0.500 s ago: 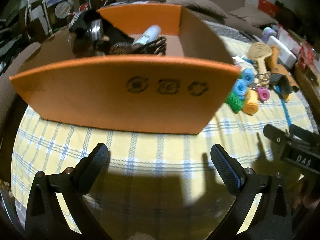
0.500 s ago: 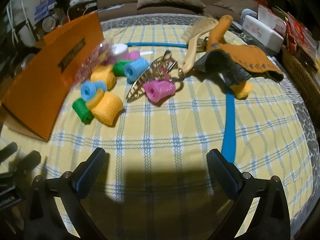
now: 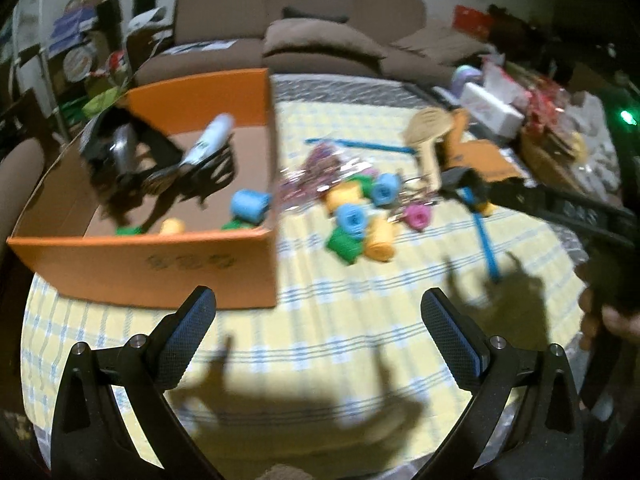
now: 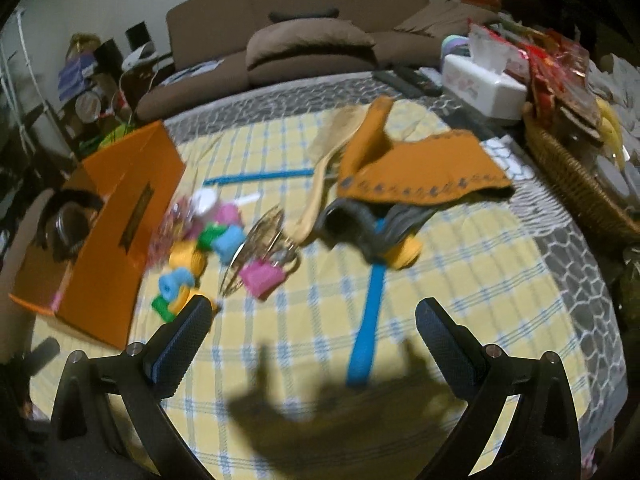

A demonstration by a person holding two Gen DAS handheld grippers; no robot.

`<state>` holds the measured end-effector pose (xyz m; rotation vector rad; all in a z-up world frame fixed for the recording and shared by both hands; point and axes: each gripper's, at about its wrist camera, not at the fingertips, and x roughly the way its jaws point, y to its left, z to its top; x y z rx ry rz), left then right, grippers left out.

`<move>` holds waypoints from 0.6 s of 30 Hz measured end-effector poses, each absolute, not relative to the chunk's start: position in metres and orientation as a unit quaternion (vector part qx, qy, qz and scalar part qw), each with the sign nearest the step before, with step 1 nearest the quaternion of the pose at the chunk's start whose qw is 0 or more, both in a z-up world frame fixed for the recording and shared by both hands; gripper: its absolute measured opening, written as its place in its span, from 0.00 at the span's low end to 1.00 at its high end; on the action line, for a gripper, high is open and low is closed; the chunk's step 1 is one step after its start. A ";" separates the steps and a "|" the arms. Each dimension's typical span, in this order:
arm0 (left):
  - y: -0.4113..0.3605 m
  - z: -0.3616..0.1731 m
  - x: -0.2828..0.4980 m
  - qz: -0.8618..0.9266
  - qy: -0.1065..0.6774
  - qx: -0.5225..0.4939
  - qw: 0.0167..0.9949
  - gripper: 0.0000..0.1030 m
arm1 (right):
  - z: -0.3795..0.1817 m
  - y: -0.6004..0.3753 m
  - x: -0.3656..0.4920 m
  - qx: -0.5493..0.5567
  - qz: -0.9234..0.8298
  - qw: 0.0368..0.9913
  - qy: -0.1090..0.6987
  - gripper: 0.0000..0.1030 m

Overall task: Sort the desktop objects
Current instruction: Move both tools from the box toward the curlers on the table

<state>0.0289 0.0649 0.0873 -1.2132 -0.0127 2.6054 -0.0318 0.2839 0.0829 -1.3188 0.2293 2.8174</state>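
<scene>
Both my tongs, left gripper and right gripper, hung wide and empty over the checked cloth. Loose curlers lay just right of the orange box. Risk: rolling one away, or snagging the gold clip.
</scene>
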 end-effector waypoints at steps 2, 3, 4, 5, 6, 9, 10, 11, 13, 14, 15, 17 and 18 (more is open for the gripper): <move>0.077 0.093 0.030 0.897 -0.007 -0.413 0.155 0.99 | 0.090 0.294 -0.035 -0.420 0.904 0.014 0.080 1.00; 0.082 0.094 0.029 0.896 -0.008 -0.413 0.163 0.99 | 0.094 0.298 -0.035 -0.418 0.905 0.014 0.082 1.00; 0.087 0.094 0.028 0.894 -0.009 -0.414 0.170 0.98 | 0.097 0.303 -0.037 -0.416 0.905 0.015 0.085 1.00; 0.093 0.095 0.026 0.892 -0.007 -0.414 0.180 0.97 | 0.101 0.307 -0.039 -0.414 0.906 0.017 0.087 1.00; 0.098 0.096 0.025 0.891 -0.003 -0.414 0.185 0.95 | 0.103 0.312 -0.041 -0.413 0.906 0.017 0.090 1.00; 0.113 0.096 0.019 0.887 0.006 -0.416 0.202 0.83 | 0.107 0.324 -0.045 -0.409 0.906 0.013 0.107 0.99; 0.119 0.095 0.015 0.885 0.009 -0.417 0.207 0.82 | 0.107 0.327 -0.046 -0.408 0.906 0.012 0.113 0.99; 0.123 0.094 0.012 0.883 0.012 -0.419 0.209 0.77 | 0.107 0.328 -0.047 -0.407 0.906 0.011 0.118 0.99; 0.129 0.090 0.005 0.882 0.020 -0.422 0.209 0.70 | 0.105 0.331 -0.048 -0.405 0.906 0.006 0.125 0.99; 0.133 0.087 0.000 0.881 0.026 -0.425 0.208 0.63 | 0.105 0.332 -0.049 -0.406 0.905 0.004 0.127 0.97; 0.135 0.085 -0.002 0.879 0.029 -0.427 0.210 0.57 | 0.103 0.333 -0.051 -0.407 0.904 0.002 0.128 0.95; 0.139 0.076 -0.011 0.875 0.038 -0.435 0.211 0.51 | 0.100 0.332 -0.053 -0.412 0.902 -0.003 0.128 0.91; 0.141 0.074 -0.014 0.874 0.043 -0.437 0.209 0.50 | 0.099 0.332 -0.054 -0.415 0.901 -0.005 0.128 0.90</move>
